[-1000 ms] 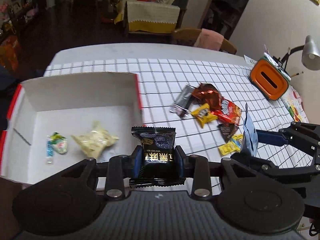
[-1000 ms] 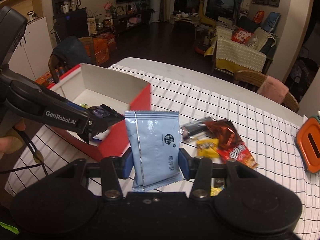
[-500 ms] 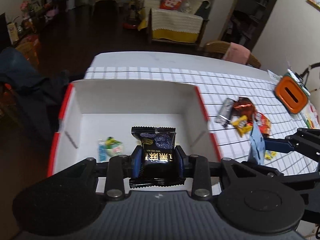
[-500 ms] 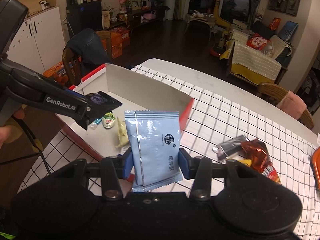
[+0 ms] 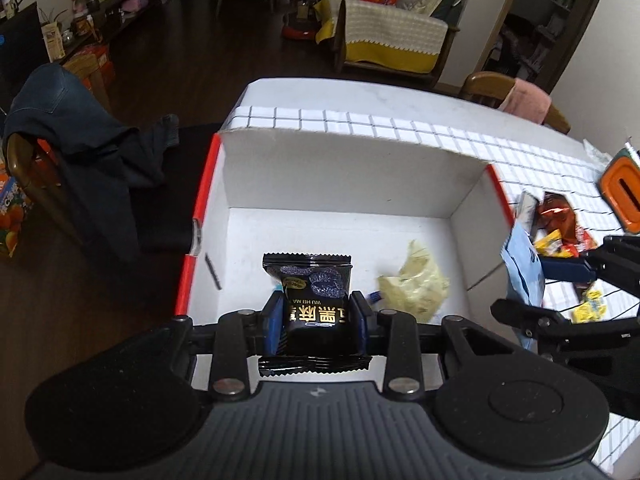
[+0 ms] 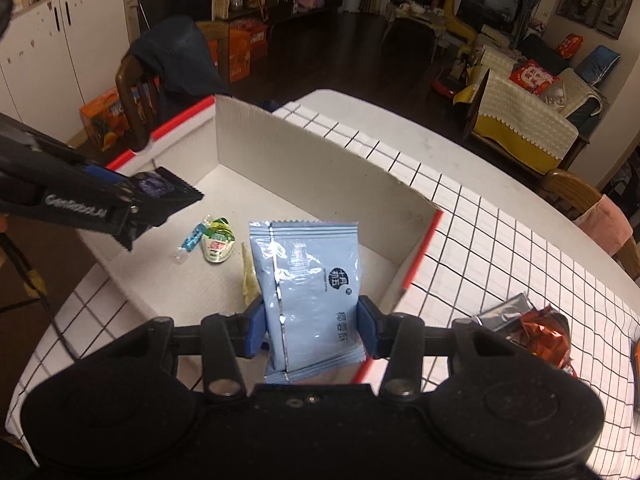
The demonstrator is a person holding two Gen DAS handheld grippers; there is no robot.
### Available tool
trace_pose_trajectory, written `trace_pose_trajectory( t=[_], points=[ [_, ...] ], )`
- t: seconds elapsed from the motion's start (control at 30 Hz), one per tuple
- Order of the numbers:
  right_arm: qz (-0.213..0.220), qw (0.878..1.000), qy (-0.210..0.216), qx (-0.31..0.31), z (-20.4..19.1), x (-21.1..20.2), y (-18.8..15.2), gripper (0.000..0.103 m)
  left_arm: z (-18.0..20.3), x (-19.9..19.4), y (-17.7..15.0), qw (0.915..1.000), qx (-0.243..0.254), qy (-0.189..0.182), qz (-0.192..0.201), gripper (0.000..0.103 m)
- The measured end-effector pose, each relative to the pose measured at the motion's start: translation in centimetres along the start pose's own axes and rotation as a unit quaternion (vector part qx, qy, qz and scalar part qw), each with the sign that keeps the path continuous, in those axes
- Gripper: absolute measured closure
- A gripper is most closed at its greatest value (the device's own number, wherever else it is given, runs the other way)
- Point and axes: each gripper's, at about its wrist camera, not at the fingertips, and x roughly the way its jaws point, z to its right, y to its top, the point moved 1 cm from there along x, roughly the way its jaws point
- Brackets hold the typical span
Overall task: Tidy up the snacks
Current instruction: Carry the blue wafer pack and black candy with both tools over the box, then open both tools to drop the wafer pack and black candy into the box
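My left gripper is shut on a black snack packet and holds it above the open white box with red edges. My right gripper is shut on a light blue packet over the box's right side. Inside the box lie a pale yellow packet and a small green candy. The left gripper with its black packet also shows in the right wrist view. Several loose snacks lie on the checked tablecloth to the right of the box.
An orange holder stands at the table's far right. A chair draped with dark jeans stands left of the table. A wooden chair with a pink cloth stands at the far side.
Both grippers have moved left with their packets and now hang over the box. The snack pile has slid to the right edge of both views.
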Motion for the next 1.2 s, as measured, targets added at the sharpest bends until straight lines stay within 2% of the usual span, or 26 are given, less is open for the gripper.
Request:
trace_pose_trajectory(
  t=[0.23,0.53,0.87,1.13,1.2],
  points=[
    [-0.038,0.999,0.002,-0.007,-1.0,4.1,0.4,0.058,-0.6,2.2,0.0,0.9998,0.009,0.012,-0.012,0.069],
    [-0.068,0.998,0.005,-0.007,-1.9,6.4,-0.5,0.058,-0.2,4.1,-1.0,0.9989,0.026,0.020,-0.032,0.069],
    [-0.061,0.998,0.004,-0.001,-2.0,6.6,-0.4,0.057,0.0,5.2,-1.6,0.9981,0.029,0.023,-0.050,0.068],
    [-0.040,0.999,0.019,0.021,-1.5,4.9,-0.4,0.050,0.1,4.2,-1.5,0.9986,0.030,0.021,-0.038,0.068],
    [-0.032,0.999,0.025,0.027,-1.3,4.1,-0.4,0.046,0.1,3.8,-1.4,0.9987,0.031,0.019,-0.035,0.068]
  ],
)
